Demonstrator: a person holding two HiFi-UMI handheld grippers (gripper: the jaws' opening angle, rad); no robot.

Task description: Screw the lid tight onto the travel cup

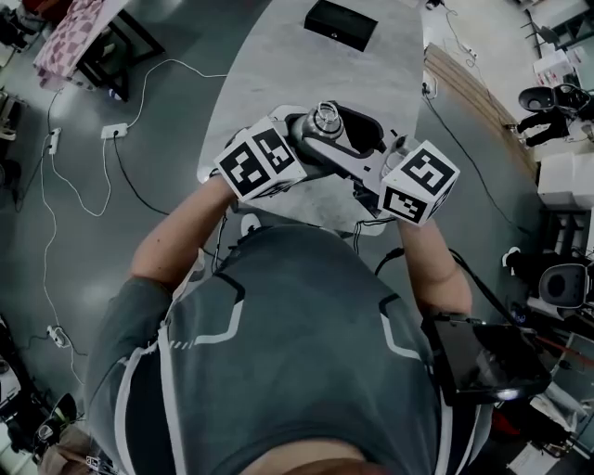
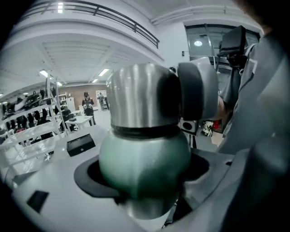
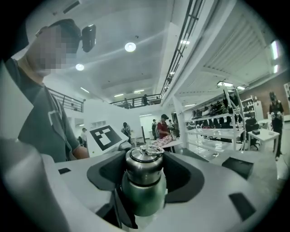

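On the left, the left gripper (image 1: 311,141) comes in from the person's left hand, its marker cube (image 1: 262,162) facing up toward the head camera. In the left gripper view this gripper (image 2: 142,183) has its jaws closed on the rounded green body of the travel cup (image 2: 144,163). The body fills the gap between the dark pads and sits low in their curved recesses.

The cup (image 1: 325,125) is in the middle, held up in the air between the two grippers, over the near edge of the pale table (image 1: 278,65) and close to the person's chest. It stands roughly upright. Its steel lid (image 2: 140,97) sits on top of the green body, with a dark seam showing between the two. From the right gripper view the lid (image 3: 144,163) shows a small ring on its top, and the green body (image 3: 142,197) drops down between the jaws.

On the right, the right gripper (image 1: 351,130) reaches in almost level, its marker cube (image 1: 419,181) near the person's right forearm. Its jaws (image 3: 142,179) stand wide and enclose the lid. In the left gripper view one grey finger (image 2: 198,90) lies flat against the lid's right side, so this gripper is clamped on the lid.

Farther back on the table lies a black box (image 1: 341,23), well apart from the cup.
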